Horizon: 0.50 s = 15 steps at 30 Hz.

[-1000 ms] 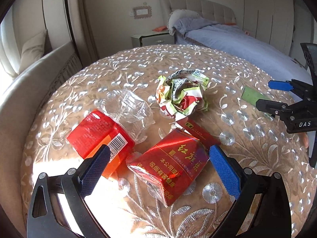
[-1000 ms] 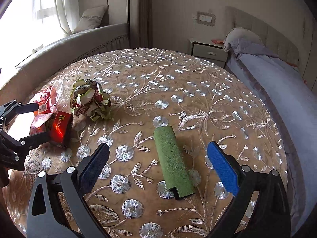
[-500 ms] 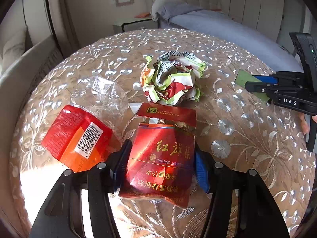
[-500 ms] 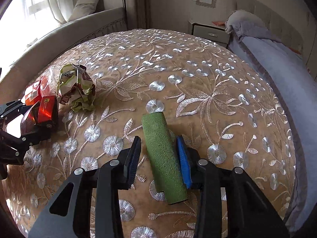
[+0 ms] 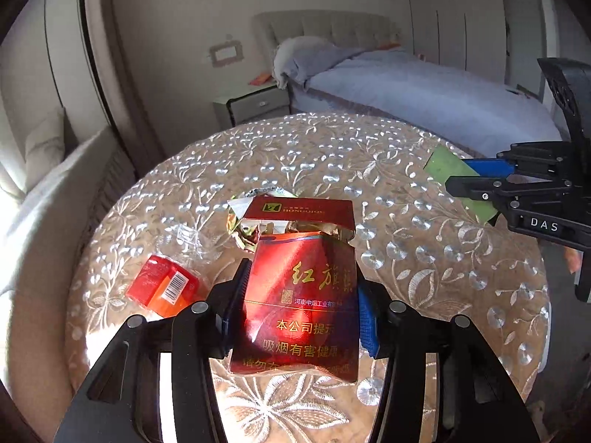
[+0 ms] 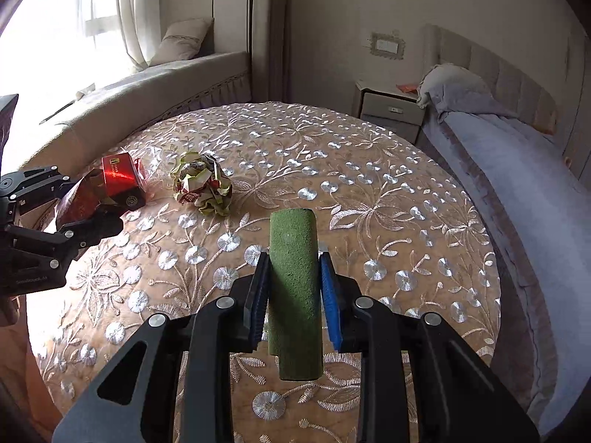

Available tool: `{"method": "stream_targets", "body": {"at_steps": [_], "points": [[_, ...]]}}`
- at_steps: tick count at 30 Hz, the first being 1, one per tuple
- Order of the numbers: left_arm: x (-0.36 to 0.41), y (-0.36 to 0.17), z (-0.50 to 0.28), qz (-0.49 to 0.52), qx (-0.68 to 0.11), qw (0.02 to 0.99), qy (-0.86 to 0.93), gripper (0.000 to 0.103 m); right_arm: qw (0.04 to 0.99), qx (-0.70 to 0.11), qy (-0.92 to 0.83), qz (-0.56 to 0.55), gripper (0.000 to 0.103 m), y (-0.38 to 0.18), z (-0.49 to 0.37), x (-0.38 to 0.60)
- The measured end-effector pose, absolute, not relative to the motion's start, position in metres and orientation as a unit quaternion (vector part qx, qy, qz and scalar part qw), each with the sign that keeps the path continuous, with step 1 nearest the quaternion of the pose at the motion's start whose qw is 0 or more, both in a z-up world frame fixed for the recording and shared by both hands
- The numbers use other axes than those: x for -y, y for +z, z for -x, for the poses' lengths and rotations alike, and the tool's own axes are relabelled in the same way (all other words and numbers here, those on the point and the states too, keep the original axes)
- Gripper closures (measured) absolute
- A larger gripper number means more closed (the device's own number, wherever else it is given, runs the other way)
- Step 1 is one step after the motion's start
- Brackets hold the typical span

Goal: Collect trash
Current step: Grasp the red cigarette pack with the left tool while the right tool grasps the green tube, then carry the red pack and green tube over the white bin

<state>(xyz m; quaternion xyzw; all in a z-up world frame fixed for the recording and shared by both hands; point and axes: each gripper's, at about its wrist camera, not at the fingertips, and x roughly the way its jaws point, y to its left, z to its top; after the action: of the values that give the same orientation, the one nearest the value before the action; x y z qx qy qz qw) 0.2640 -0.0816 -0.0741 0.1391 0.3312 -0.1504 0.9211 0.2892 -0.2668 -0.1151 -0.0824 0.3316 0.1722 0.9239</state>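
Pick-up step under way: the left gripper (image 5: 301,304) is clamping the crumpled red cigarette pack (image 5: 301,295), the right gripper (image 6: 295,291) the green textured strip (image 6: 294,288), both appearing clear above the embroidered round table (image 6: 369,192). Next: carrying to a bin, none visible.

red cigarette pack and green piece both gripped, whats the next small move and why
Probably carry both away toward wherever trash goes; no bin shows. The left gripper clamps the red cigarette pack, the right gripper clamps the green piece, both seemingly clear of the table.
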Motion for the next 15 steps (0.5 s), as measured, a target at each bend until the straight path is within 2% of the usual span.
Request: {"method": "stream_targets", "body": {"at_steps": [8,15], "points": [[0.148,-0.043,-0.204,-0.159,-0.285,0.922,-0.209,0.054,0.940,-0.293,0.155,0.082,0.075,-0.081,-0.207,0.302],[0.215,-0.050,-0.164,-0.173,-0.281,0.902,-0.280,0.054,0.946,-0.292,0.120,0.071,0.075,-0.080,-0.150,0.341]]}}
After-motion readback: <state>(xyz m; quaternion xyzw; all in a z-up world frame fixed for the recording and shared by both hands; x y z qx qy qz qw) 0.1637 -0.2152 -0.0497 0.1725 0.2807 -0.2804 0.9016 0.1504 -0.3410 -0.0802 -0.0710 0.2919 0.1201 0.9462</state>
